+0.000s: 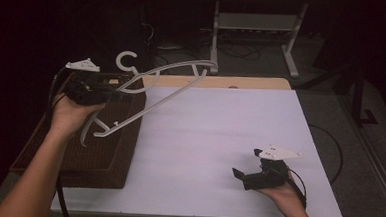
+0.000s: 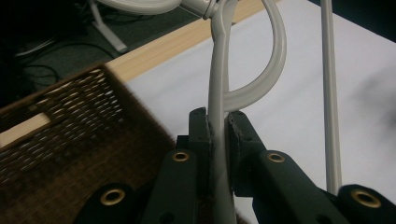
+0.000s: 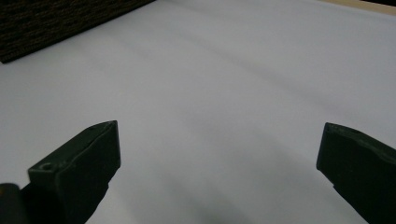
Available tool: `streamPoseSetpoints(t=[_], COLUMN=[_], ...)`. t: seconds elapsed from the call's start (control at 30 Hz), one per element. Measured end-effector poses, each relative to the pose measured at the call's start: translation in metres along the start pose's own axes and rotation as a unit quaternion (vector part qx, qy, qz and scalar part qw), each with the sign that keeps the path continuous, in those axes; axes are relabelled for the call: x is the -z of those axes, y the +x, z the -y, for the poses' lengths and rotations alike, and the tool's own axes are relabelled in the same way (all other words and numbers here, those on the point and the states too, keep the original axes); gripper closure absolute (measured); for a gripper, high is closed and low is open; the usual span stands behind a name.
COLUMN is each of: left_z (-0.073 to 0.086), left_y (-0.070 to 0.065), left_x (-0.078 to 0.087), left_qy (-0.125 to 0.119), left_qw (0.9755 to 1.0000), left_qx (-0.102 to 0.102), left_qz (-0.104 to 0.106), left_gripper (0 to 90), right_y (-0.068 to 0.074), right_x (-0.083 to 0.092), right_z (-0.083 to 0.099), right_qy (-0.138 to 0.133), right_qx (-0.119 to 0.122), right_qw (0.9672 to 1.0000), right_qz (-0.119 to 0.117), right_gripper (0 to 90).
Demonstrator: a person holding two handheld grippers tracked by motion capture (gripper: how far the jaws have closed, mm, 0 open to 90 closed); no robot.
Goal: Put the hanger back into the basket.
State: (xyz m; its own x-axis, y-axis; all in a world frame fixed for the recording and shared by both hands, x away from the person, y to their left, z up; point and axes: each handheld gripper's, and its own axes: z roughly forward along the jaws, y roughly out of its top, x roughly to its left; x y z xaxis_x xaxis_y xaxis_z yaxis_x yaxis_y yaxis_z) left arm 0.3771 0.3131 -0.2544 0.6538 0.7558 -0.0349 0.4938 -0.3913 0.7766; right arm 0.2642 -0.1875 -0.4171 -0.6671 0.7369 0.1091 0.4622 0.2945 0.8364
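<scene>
A white plastic clothes hanger (image 1: 171,95) hangs in the air over the table's left side, tilted, with its hook (image 1: 126,60) pointing up at the back. My left gripper (image 1: 114,90) is shut on it above the brown wicker basket (image 1: 103,159). In the left gripper view both pads (image 2: 201,133) press on a thin flat part of the hanger (image 2: 217,84), just below a curved loop. My right gripper (image 1: 245,162) rests low over the white table (image 1: 220,120) at the front right. Its jaws stand wide open (image 3: 219,140) with nothing between them.
The basket (image 2: 70,140) takes up the table's left edge, and its corner (image 3: 56,23) lies far off in the right gripper view. A wooden strip (image 1: 222,82) runs along the table's far edge. Beyond it stand a metal frame (image 1: 255,26) and floor cables.
</scene>
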Motion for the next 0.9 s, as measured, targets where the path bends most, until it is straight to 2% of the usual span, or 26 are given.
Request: streamPoseSetpoints(t=[0.27,0.37,0.53,0.73,0.8,0.9], left_z=[0.022,0.03,0.045,0.066,0.073,0.083], left_y=[0.031,0.042,0.058,0.078,0.084,0.091], left_x=[0.026,0.034,0.044,0.054,0.057,0.062], left_qy=[-0.003,-0.002,0.007,0.011,0.021,0.025], left_qw=[0.999,0.9985,0.9965,0.9937,0.9931,0.991], left_qx=[0.024,0.028,0.034,0.049,0.049,0.056], left_qz=[-0.037,-0.048,-0.077,-0.1,-0.105,-0.119], left_gripper=[81.6,81.6,81.6,81.6,81.5,81.5], right_y=[-0.001,-0.001,-0.002,-0.002,-0.002,-0.003], right_x=[-0.001,-0.002,-0.002,-0.003,-0.003,-0.003], right_z=[0.001,0.001,0.001,0.002,0.002,0.002], right_qy=[0.0,0.001,0.002,0.004,0.004,0.005], right_qx=[0.001,-0.001,0.001,-0.004,-0.004,-0.004], right_qw=[1.0,1.0,1.0,1.0,1.0,1.0], right_qz=[0.003,0.003,0.003,0.004,0.005,0.006], right_gripper=[0.0,0.0,0.0,0.0,0.0,0.0])
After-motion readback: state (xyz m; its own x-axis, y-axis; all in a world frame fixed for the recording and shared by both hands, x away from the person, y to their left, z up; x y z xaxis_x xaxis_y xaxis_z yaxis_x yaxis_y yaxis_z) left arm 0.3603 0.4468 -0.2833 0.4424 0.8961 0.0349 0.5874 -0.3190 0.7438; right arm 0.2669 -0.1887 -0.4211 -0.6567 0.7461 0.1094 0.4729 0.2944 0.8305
